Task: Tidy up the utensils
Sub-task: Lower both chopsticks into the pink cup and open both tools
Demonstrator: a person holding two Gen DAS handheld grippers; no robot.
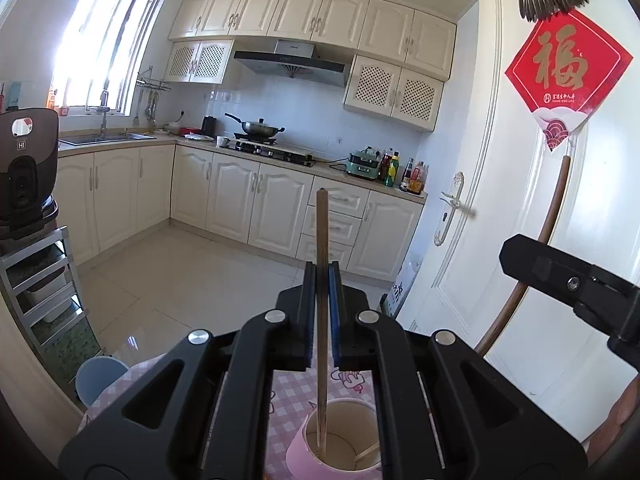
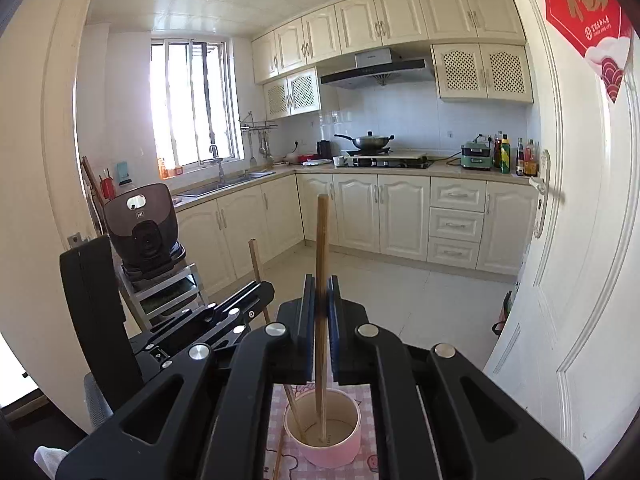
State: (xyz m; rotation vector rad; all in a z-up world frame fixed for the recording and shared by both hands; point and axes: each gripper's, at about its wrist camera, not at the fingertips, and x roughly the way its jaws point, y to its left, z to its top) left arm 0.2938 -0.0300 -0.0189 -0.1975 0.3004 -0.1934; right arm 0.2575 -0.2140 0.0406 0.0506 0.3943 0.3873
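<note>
Now the left gripper (image 1: 322, 276) is clamped on a thin brown wooden chopstick (image 1: 321, 320), and the right gripper (image 2: 320, 288) on another (image 2: 321, 320); both tips sit inside the pink round holder (image 2: 322, 440). If one stick tilts on release, it may tip the light holder or fall onto the checked tablecloth (image 2: 370, 400).

Kitchen, cream cabinets (image 1: 256, 196) in L-shape along two walls, matching upper cabinets (image 1: 320, 16), some with lattice doors. Barred window (image 2: 192, 100) over sink (image 1: 106, 138), strong daylight washing out panes. Range hood (image 1: 288, 60) above gas hob (image 1: 268, 148) carrying wok (image 1: 258, 128). White tiled backsplash, pale glossy floor tiles (image 1: 192, 280). Green appliance (image 1: 364, 164) and bottles on counter end. White panelled door (image 1: 532, 208) at right bearing red diamond decoration (image 1: 568, 76). Metal rack (image 1: 44, 280) at left.
</note>
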